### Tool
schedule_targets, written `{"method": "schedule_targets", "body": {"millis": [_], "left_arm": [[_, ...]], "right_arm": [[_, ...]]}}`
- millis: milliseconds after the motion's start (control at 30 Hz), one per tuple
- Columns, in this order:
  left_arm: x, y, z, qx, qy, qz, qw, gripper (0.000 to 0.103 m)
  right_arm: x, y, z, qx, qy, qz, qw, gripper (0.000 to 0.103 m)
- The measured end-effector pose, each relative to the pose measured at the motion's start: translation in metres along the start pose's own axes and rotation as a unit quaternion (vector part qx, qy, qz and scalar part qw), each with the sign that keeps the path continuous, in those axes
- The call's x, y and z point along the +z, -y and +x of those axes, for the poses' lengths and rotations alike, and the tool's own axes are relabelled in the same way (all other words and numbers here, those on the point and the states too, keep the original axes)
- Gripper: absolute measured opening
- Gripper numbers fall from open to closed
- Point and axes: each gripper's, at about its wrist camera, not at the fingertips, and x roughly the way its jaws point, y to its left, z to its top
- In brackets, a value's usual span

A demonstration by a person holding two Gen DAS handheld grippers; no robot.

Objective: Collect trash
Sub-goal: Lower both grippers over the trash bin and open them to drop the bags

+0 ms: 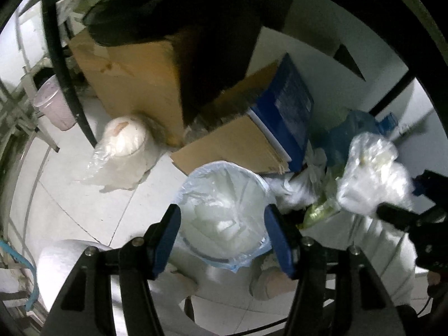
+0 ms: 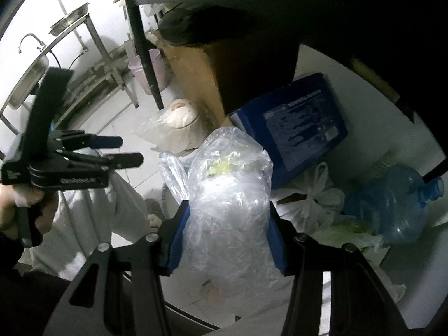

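Observation:
A white trash bin lined with a pale blue bag (image 1: 224, 212) stands on the floor right below my left gripper (image 1: 222, 235), which is open and empty above its mouth. My right gripper (image 2: 228, 221) is shut on a clear plastic bag of trash (image 2: 229, 196) with yellowish scraps inside. The same bag shows in the left wrist view (image 1: 369, 173), held to the right of the bin. My left gripper also shows in the right wrist view (image 2: 123, 151), open, at the left.
Cardboard boxes (image 1: 134, 84) and a blue box (image 1: 291, 103) stand under a dark table. A bagged white bowl (image 1: 123, 145) lies on the tiled floor. A blue water jug (image 2: 392, 201), white bags (image 2: 316, 196), a pink bucket (image 2: 151, 70) and a sink stand (image 2: 33, 67) are around.

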Motion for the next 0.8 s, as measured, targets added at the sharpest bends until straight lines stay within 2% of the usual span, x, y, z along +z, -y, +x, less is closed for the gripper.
{"method": "schedule_targets", "body": {"millis": [267,467,600,800], "left_arm": [[0.006,-0.038,-0.030,-0.007,0.049,-0.039,0.9980,0.062],[0.006,-0.060,-0.035,-0.008,0.058,-0.053,0.9969,0.062],[0.005,-0.069,-0.038,-0.004,0.063,-0.061,0.9961,0.062],[0.003,-0.077,-0.042,-0.003,0.070,-0.069,0.9951,0.062]], "right_arm": [[0.026,-0.031,0.028,0.007,-0.023,-0.022,0.999,0.050],[0.044,-0.047,0.042,0.004,-0.028,-0.031,0.999,0.052],[0.052,-0.053,0.049,0.002,-0.033,-0.037,0.999,0.059],[0.058,-0.060,0.050,-0.003,-0.033,-0.043,0.999,0.061]]}}
